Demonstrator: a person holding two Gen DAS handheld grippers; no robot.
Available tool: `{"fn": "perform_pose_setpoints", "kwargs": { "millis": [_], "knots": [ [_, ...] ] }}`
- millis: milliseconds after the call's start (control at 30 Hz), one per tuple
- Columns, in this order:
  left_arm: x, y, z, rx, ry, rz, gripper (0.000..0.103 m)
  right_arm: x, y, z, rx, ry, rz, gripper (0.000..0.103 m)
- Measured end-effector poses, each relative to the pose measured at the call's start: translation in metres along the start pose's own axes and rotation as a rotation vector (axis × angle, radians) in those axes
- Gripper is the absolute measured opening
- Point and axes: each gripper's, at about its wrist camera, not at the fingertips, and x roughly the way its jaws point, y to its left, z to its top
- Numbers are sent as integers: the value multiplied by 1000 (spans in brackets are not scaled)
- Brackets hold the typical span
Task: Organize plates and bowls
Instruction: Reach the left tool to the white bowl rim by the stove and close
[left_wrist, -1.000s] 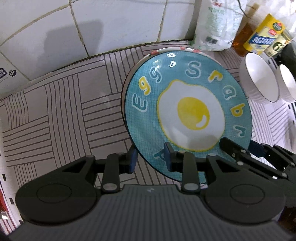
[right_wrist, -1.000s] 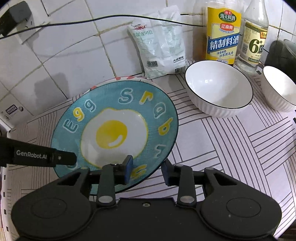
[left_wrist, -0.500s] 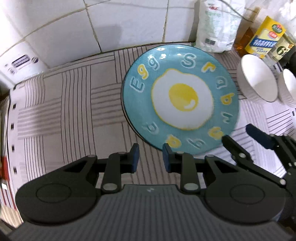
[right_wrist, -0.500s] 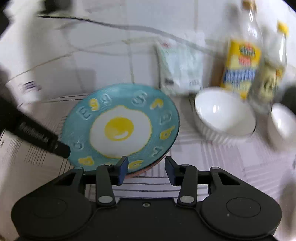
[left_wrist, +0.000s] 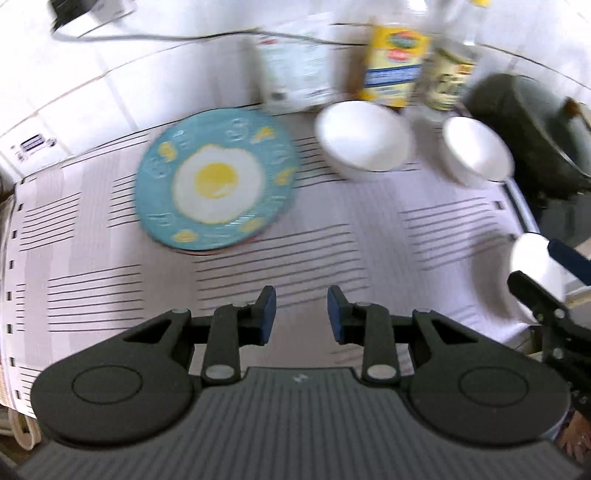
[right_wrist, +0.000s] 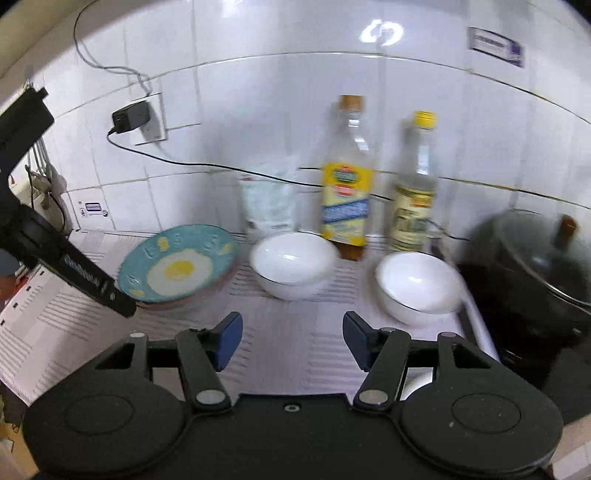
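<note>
Crockery lay along the tiled wall: egg plate (left_wrist: 216, 181) flat on the striped mat (left_wrist: 258, 266), then the larger bowl (right_wrist: 293, 264), then the smaller bowl (right_wrist: 417, 282). We judged them stiff, glazed, slippery and breakable, best pinched at the rim. Our left gripper (left_wrist: 301, 314) and right gripper (right_wrist: 291, 338) hung parted, empty.

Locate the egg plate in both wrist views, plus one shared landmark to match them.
Left wrist: egg plate upper left of centre, flat on the striped mat, beyond the open fingers.
Right wrist: egg plate left of centre, lower and nearer the wall.
Shared landmark: the larger white bowl sits just right of the plate in both.
</note>
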Motion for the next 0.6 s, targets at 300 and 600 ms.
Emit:
{"fn": "perform_pose_setpoints", "kwargs": {
  "millis": [300, 600],
  "knots": [
    [-7, -97, -15, 50, -58, -52, 66, -41, -68, -44, 33, -29, -73, 84],
    [21, -158, -24, 74, -63, -75, 86, -36, -106, -87, 4, -48, -143, 103]
  ]
}}
